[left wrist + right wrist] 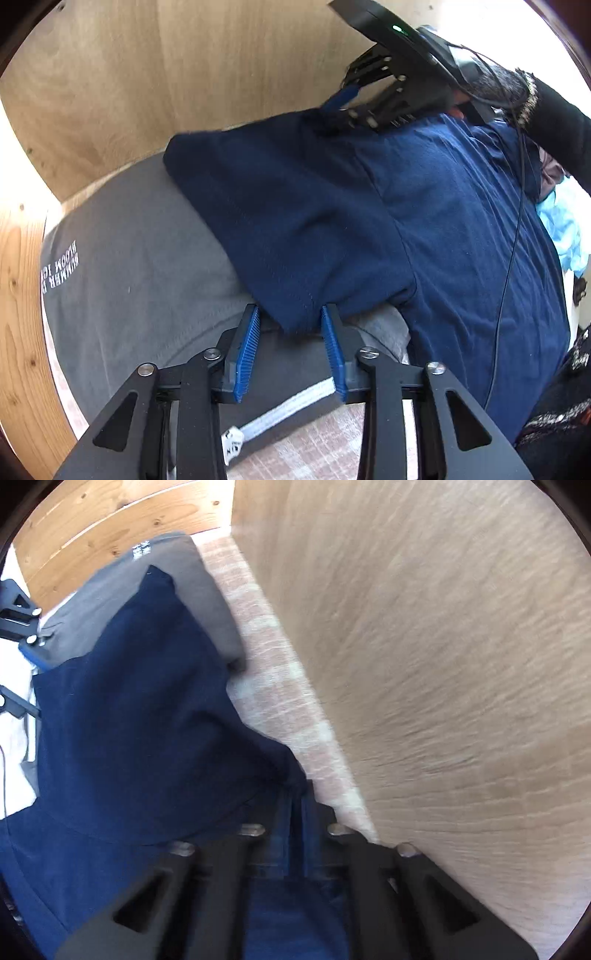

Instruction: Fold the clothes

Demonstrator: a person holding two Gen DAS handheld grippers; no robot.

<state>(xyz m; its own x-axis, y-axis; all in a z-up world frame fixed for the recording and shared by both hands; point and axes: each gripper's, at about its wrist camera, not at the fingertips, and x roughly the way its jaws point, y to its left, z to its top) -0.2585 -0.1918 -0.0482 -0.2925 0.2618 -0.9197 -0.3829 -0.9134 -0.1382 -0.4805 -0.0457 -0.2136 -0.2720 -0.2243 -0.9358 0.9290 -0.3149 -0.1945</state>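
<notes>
fingers of the left gripper (291, 332) spread, the right gripper (295, 805) clenched on one navy shirt (332, 206) over one grey shirt (140, 251).

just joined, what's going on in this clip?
A person with a tool in each hand is folding a navy T-shirt that lies partly over a grey T-shirt. The right tool appears shut on the navy shirt's far edge near the wooden wall. The left tool is open, its blue pads either side of the sleeve hem, not yet gripping.
</notes>
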